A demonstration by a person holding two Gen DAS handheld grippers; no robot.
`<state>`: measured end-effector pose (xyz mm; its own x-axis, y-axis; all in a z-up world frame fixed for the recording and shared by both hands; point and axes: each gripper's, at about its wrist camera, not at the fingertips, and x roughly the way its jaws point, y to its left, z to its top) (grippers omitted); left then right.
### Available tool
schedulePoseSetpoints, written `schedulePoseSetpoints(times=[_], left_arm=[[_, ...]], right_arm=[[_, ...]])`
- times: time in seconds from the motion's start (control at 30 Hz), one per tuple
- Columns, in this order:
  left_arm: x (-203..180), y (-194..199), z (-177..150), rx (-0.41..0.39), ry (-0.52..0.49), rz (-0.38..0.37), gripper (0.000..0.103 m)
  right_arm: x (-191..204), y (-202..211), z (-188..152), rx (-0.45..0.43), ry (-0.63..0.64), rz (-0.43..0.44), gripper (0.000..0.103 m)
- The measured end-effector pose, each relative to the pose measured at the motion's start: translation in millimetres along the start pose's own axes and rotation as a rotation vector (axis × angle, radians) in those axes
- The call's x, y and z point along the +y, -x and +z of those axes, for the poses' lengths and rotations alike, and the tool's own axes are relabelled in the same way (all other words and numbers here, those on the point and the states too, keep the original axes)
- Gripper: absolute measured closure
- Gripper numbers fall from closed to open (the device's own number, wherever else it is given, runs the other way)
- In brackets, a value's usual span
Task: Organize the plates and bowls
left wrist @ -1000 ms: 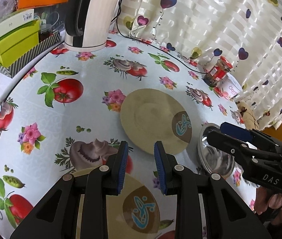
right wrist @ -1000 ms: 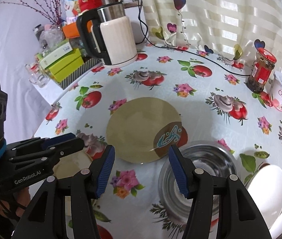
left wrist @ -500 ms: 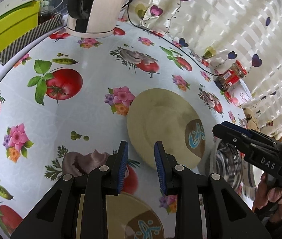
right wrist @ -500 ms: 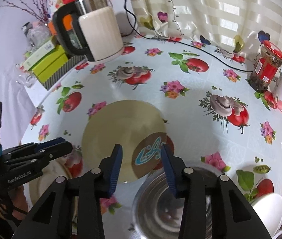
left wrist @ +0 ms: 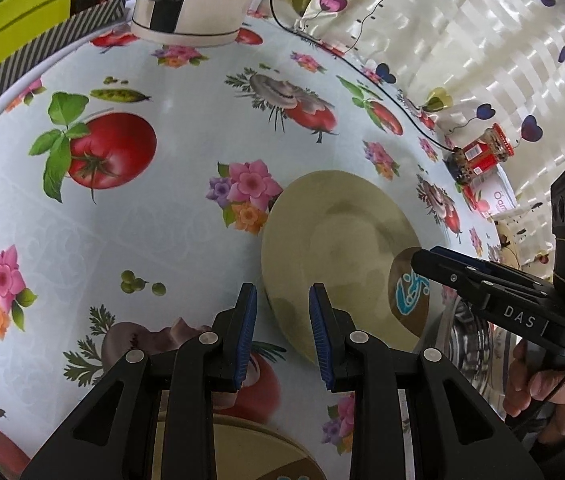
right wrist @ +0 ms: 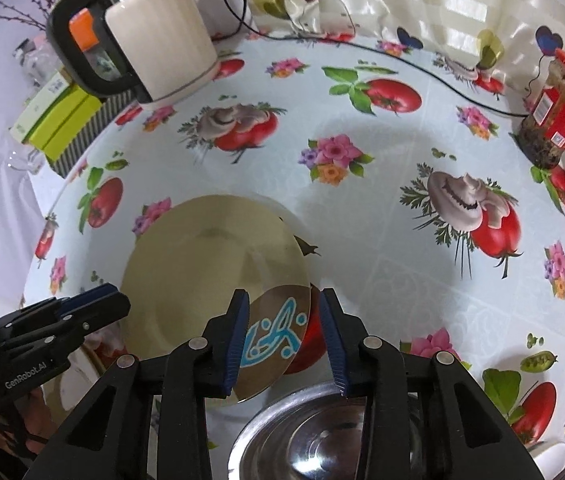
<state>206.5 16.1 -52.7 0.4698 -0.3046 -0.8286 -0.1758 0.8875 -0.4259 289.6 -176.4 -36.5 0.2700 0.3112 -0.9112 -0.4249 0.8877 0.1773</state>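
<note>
A beige plate with a brown patch and blue motif lies flat on the patterned tablecloth. My left gripper hovers open over the plate's near rim, with that rim showing between its blue pads. My right gripper is open too, its jaws astride the motif edge of the same plate without pressing on it. A second beige plate lies under my left gripper. A steel bowl sits just below my right gripper.
A white kettle and green boxes stand at the back left. A black cable runs along the curtain. A red-lidded jar stands at the right. A white bowl is at the bottom right.
Both grippers have come down and forward over the beige plate. The right gripper's jaws have narrowed and shifted from the steel bowl to the plate's motif edge.
</note>
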Motion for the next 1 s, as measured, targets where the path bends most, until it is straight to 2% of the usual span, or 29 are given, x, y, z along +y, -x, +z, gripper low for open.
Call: schedulePoseSetpoints(times=[0.3,0.37,0.43,1.0], left_arm=[[-5,-7,-1,0.015,-0.009,-0.003,0.075],[-6,-7,0,0.014,-0.01,-0.002,0.075],[-6,-7,0,0.014,-0.007,-0.004,0.075],[-4,-1,1,-0.02,-0.01,0.026,0.075]], right_arm=[[0,-20,2,0.078,0.002,-0.008,0.068],[1,-20,2,0.078,0.004,-0.004,0.068],[2,-20,2,0.077,0.004,0.003,0.073],[4,-19,0,0.056,-0.011,0.022,0.074]])
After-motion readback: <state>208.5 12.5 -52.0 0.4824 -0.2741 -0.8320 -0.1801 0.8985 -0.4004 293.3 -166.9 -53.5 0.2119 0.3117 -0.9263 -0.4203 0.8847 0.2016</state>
